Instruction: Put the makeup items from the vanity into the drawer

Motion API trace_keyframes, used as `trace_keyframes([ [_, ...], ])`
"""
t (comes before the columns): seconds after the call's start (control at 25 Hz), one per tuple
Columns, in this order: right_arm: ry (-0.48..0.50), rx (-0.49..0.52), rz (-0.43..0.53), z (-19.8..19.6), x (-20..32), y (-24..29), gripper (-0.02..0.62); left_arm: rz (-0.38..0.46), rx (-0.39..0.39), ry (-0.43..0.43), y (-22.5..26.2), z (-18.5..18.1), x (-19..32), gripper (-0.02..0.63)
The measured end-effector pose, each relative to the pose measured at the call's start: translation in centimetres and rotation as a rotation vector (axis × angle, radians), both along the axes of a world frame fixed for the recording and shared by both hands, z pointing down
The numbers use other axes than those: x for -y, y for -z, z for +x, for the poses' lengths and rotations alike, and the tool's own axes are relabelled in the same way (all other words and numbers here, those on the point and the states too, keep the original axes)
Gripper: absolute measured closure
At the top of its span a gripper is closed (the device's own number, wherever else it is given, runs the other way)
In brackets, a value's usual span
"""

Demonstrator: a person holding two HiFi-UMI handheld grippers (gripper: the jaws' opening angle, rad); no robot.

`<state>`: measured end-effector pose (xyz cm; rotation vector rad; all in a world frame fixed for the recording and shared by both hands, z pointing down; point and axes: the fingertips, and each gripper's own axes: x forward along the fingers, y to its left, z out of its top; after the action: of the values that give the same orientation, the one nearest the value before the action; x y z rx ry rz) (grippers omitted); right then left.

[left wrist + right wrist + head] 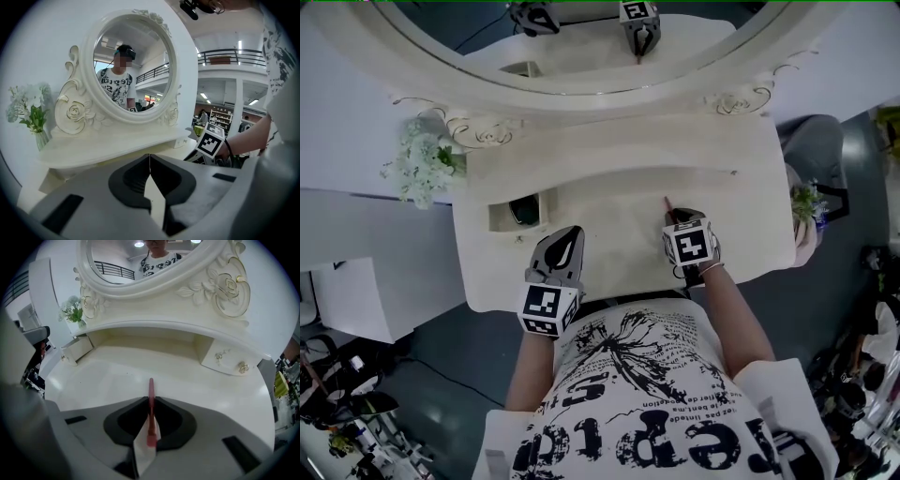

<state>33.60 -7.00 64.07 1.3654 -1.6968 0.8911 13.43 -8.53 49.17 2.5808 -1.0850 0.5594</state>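
Bright, even overhead light, soft glare on the vanity point(609, 202), fisheye-darkened, warped corners.

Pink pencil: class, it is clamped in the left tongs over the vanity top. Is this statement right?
No. The pink pencil is clamped in the right tongs, not the left, over the vanity top. The right gripper view shows it pinched between those jaws; the left tongs are shut with nothing between them.
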Motion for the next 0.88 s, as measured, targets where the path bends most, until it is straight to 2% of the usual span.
trace_keyframes([
  [0.16, 0.000, -0.006, 0.005, -0.1, 0.2, 0.5, 0.538, 0.005, -0.008, -0.011, 0.2, -0.5, 0.3, 0.584],
  [0.36, 0.062, -0.026, 0.087, -2.0, 1.3, 3.0, 0.538, 0.016, -0.019, -0.011, 0.8, -2.2, 0.7, 0.584],
  [0.52, 0.107, 0.030, 0.120, -5.5, 2.3, 4.9, 0.538, 0.027, -0.028, -0.002, 1.6, -4.3, 1.0, 0.584],
  [0.88, 0.215, 0.071, 0.160, -14.6, 4.6, 7.8, 0.538, 0.051, -0.035, 0.058, 3.3, -11.7, 1.9, 0.584],
])
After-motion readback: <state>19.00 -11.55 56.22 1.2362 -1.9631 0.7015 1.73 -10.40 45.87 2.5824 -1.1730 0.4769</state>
